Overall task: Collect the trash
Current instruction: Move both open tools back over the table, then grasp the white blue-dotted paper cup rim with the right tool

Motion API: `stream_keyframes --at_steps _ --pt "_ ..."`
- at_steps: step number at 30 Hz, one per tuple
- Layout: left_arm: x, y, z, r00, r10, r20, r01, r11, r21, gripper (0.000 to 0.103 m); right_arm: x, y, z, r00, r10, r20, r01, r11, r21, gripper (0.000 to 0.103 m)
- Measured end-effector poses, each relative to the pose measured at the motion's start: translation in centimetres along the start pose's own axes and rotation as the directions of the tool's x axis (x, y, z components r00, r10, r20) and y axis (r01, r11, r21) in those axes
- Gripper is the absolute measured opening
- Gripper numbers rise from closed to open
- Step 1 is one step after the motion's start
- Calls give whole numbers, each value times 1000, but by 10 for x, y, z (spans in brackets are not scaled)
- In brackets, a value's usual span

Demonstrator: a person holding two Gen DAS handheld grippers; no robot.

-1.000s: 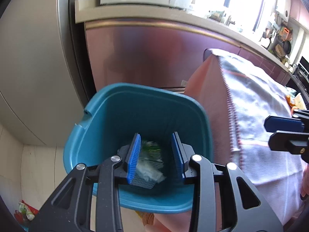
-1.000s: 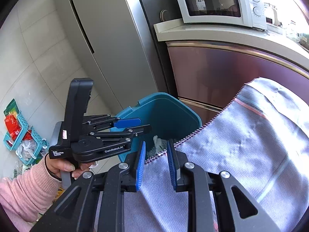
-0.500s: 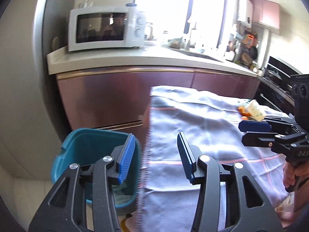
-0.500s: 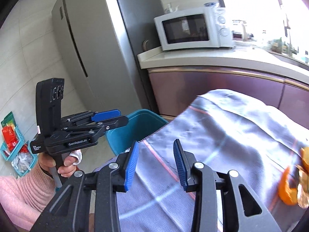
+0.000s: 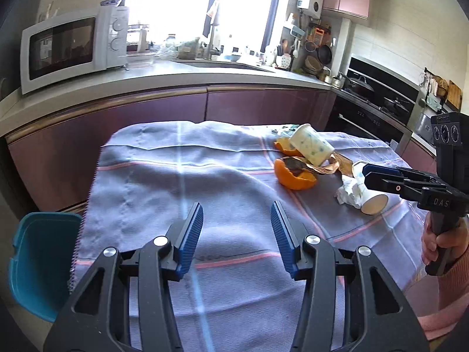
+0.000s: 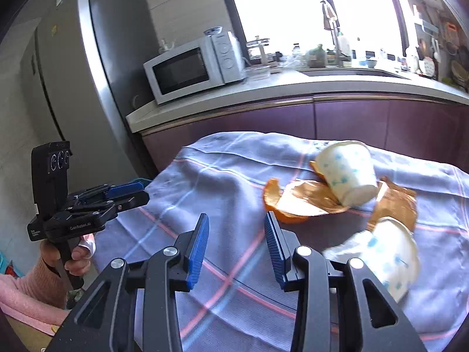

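Trash lies on the grey-blue tablecloth [image 5: 181,182]: an orange peel half [image 5: 294,175], a tipped paper cup with blue dots [image 5: 311,144], a brown wrapper [image 5: 337,165], a crumpled tissue [image 5: 348,192] and a second paper cup [image 5: 372,202]. The same pile shows in the right wrist view: peel [image 6: 274,202], cup [image 6: 346,173], second cup [image 6: 390,261]. My left gripper [image 5: 236,236] is open and empty above the cloth. My right gripper [image 6: 236,248] is open and empty, just left of the second cup. The teal bin [image 5: 38,264] stands left of the table.
A purple counter with a microwave [image 5: 73,50] runs behind the table. A steel fridge [image 6: 88,88] stands at the left. An oven and stove [image 5: 381,108] are at the back right. The right gripper appears in the left wrist view [image 5: 378,177] over the second cup.
Both grippers swung from over the teal bin to over the table. The left gripper let go of its trash into the bin. Both jaws opened wider. The trash pile came into view.
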State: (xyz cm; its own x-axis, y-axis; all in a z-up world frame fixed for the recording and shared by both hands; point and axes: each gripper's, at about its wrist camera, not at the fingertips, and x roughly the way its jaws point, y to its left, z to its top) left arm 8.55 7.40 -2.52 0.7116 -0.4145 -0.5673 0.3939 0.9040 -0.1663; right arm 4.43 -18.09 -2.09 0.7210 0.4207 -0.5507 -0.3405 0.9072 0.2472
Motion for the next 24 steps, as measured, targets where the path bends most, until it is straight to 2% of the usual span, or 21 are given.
stream_keyframes --at_steps 5,12,17,24 --pt "22 -36 9 997 -78 -27 79 996 32 48 -21 -50 -10 996 -84 30 80 992 98 39" --pt "52 -76 17 987 -143 -67 148 986 80 48 -29 -105 -17 991 -126 41 115 972 205 43" --pt "73 -89 18 985 -133 -106 143 985 94 48 -22 -131 -20 994 -106 28 95 961 259 43" --pt "98 -84 25 986 -96 -139 107 991 74 48 -14 -145 -23 999 -45 14 39 960 277 48"
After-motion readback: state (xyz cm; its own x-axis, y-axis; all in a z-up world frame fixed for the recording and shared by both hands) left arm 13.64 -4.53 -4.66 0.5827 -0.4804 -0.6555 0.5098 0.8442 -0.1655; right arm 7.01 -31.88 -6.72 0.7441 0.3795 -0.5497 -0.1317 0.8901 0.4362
